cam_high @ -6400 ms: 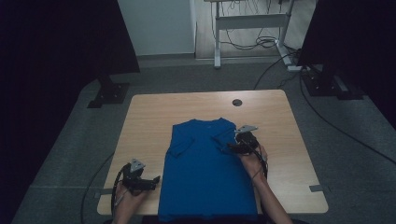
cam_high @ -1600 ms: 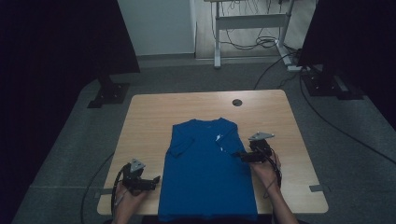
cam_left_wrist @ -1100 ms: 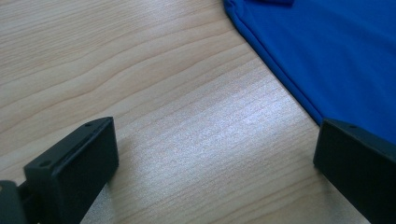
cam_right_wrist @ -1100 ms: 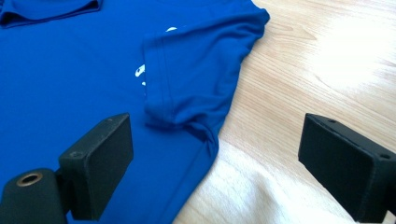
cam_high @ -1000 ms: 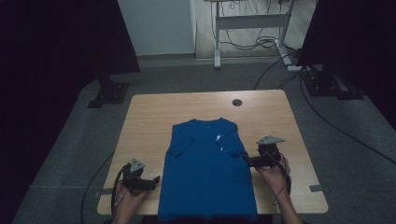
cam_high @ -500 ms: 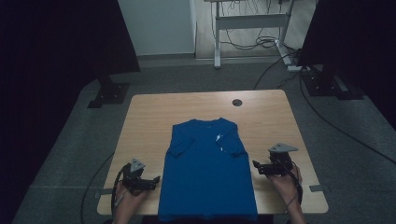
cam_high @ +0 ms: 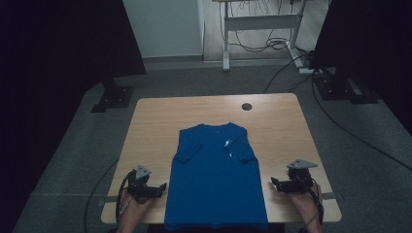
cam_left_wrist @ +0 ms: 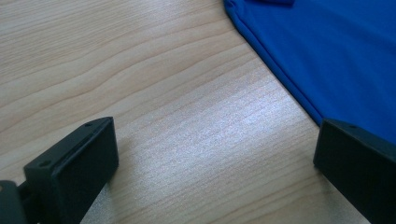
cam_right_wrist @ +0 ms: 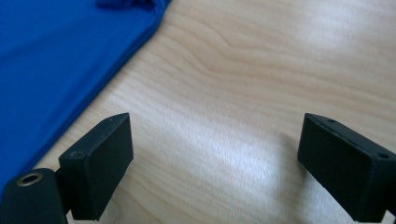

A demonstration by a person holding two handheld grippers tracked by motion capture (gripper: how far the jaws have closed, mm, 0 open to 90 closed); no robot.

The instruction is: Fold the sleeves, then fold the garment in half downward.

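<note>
Blue T-shirt lies flat, face up, along the middle of the wooden table, collar toward the far edge, hem at the near edge, both sleeves tucked inward. Left gripper rests on bare wood just left of the shirt's near side, jaws spread and empty. Right gripper sits just right of it, jaws likewise spread, holding nothing. Judged from this layout, the spreading looks done; any lengthwise folding is yet to start.

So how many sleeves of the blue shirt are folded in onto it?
2: the left sleeve and the right sleeve both lie folded on the blue shirt, near the collar end.
</note>
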